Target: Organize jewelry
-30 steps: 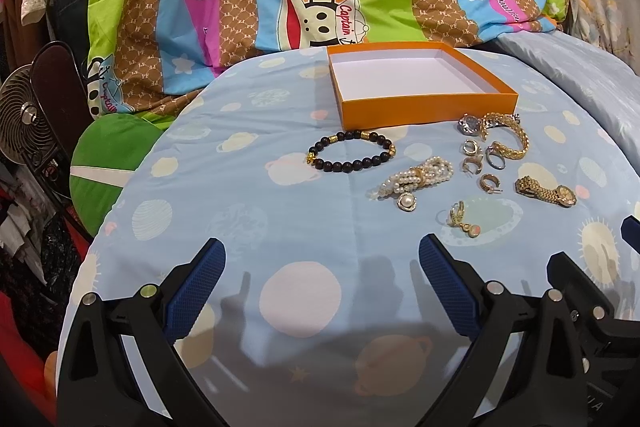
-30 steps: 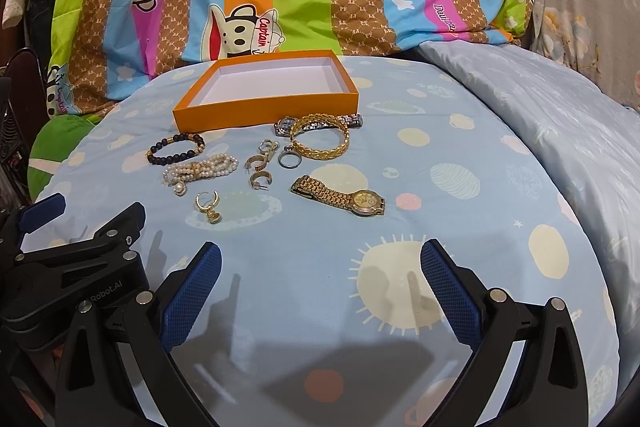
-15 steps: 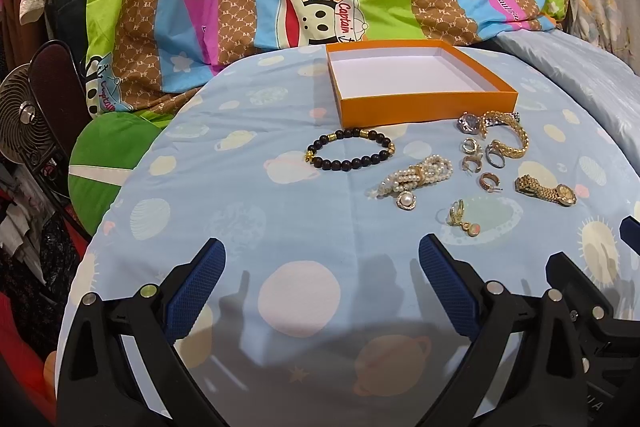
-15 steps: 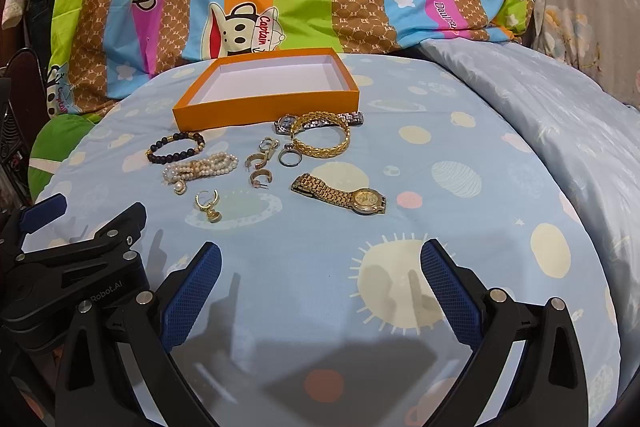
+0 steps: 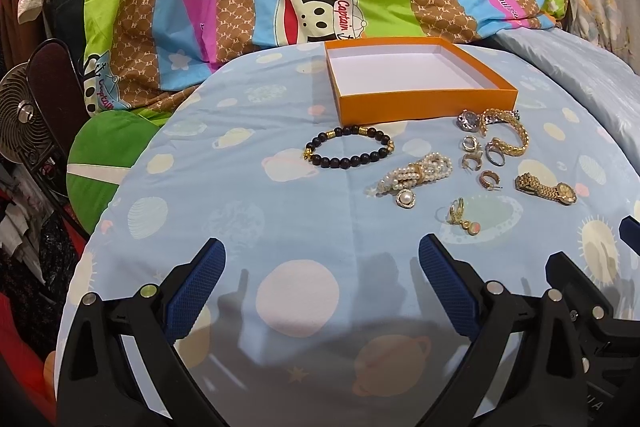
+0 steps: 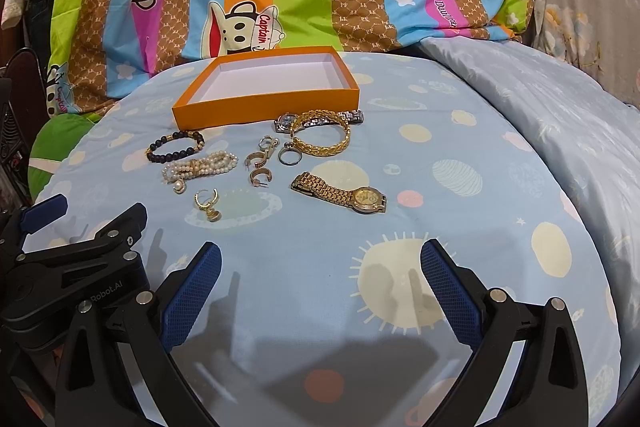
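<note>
Both our left gripper (image 5: pixel 320 263) and right gripper (image 6: pixel 320 267) gape, unladen; only the left view shows a fan (image 5: pixel 24 119) left of the box (image 5: pixel 424 103).

The left hand-held gripper (image 5: pixel 320 279) is wide apart above the bed (image 5: pixel 248 227); the orange box (image 5: pixel 420 99) lies at 1 o'clock.

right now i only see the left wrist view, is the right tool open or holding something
observer: The right tool is open and holds nothing. It hangs over the sun print, on the near side of the gold watch.
operator: that silver thing behind the gold bracelet, is it a watch
observer: Yes, it is a silver watch. Its metal band runs behind the gold chain bracelet and comes out on the bracelet's right.
</note>
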`<state>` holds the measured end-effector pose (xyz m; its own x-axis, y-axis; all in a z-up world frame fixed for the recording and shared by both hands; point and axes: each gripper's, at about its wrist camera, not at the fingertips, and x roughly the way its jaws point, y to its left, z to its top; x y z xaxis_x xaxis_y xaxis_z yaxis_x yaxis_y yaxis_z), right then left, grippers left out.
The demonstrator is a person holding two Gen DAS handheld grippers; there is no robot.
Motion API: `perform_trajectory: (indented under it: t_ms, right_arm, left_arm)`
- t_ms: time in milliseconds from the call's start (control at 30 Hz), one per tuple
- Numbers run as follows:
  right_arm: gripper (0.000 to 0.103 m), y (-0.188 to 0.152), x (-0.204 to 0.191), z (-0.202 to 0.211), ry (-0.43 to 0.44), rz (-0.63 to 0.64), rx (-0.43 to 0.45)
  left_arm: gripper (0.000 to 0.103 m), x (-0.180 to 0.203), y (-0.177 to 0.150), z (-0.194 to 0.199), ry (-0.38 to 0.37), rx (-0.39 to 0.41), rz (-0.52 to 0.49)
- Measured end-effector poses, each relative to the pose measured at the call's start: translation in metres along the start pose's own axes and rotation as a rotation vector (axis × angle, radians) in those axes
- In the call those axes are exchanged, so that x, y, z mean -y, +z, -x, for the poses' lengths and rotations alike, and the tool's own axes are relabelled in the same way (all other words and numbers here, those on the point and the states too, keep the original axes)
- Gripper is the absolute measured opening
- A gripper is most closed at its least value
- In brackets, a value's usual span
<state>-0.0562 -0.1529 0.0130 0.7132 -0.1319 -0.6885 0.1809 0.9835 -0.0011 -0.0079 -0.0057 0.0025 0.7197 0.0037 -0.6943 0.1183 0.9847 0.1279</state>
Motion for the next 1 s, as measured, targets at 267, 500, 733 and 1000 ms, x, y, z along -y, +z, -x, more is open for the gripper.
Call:
perform_trajectory:
  t_ms: [267, 500, 733, 1000]
  right_arm:
    - [0.098, 0.0005, 0.0001, -0.0001, 0.0, -0.001, -0.001]
    - [0.098, 0.0008, 0.0003, -0.0001, 0.001, -0.001, -0.002]
    - [0.098, 0.0007, 0.0005, -0.0002, 0.002, -0.002, -0.004]
    - [0.098, -0.0025, 0.0082, -0.0046, 0.093, -0.023, -0.018]
  left_arm:
    - [0.095, -0.0001, 0.0007, -0.0002, -0.001, -0.001, 0.0]
    - [0.095, 0.0, 0.0009, -0.0001, -0.002, -0.002, 0.001]
    - [0.095, -0.0002, 0.0014, -0.0001, -0.002, -0.003, 0.001]
    - [0.095, -0.0056, -0.0047, -0.0064, -0.068, -0.021, 0.043]
